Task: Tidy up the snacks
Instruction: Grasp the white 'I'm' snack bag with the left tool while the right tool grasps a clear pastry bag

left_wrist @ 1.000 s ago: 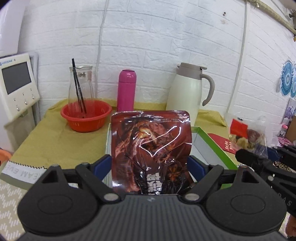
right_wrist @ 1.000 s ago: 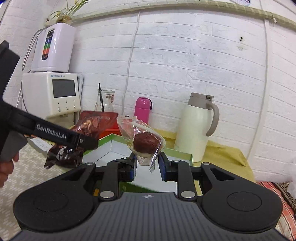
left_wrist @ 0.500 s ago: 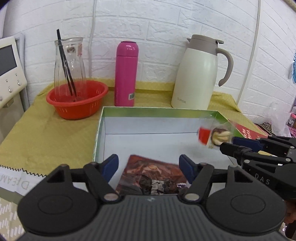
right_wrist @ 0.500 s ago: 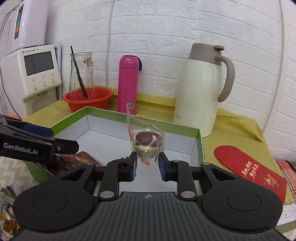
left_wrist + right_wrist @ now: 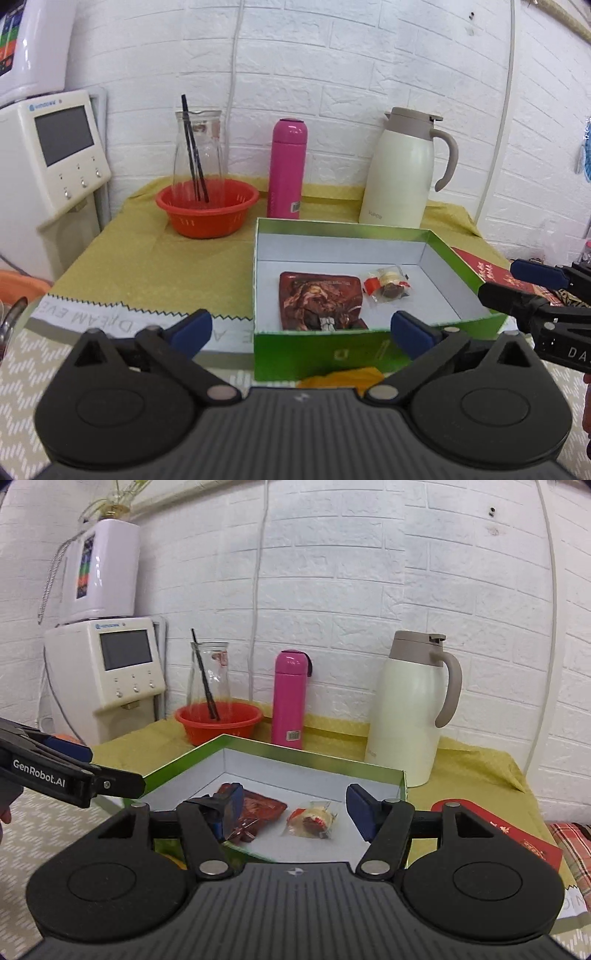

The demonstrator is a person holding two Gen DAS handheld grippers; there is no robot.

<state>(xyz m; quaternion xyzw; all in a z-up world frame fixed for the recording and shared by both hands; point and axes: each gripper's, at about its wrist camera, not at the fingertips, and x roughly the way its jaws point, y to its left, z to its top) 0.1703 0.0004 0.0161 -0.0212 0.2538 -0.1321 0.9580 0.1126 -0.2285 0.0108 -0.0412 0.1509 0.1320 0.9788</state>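
Note:
A green box with a white inside stands on the table; it also shows in the right wrist view. A dark red snack pouch lies flat in it, and a small clear-wrapped snack lies just right of the pouch. Both show in the right wrist view, the pouch and the small snack. My left gripper is open and empty, just in front of the box. My right gripper is open and empty, above the box's near right side.
Behind the box stand an orange basket holding a glass carafe, a pink bottle and a cream thermos jug. A red envelope lies right of the box. A water dispenser stands at left.
Both grippers opened and let go: the pouch and the small wrapped snack now lie in the box. Both grippers have pulled back and up from the box.

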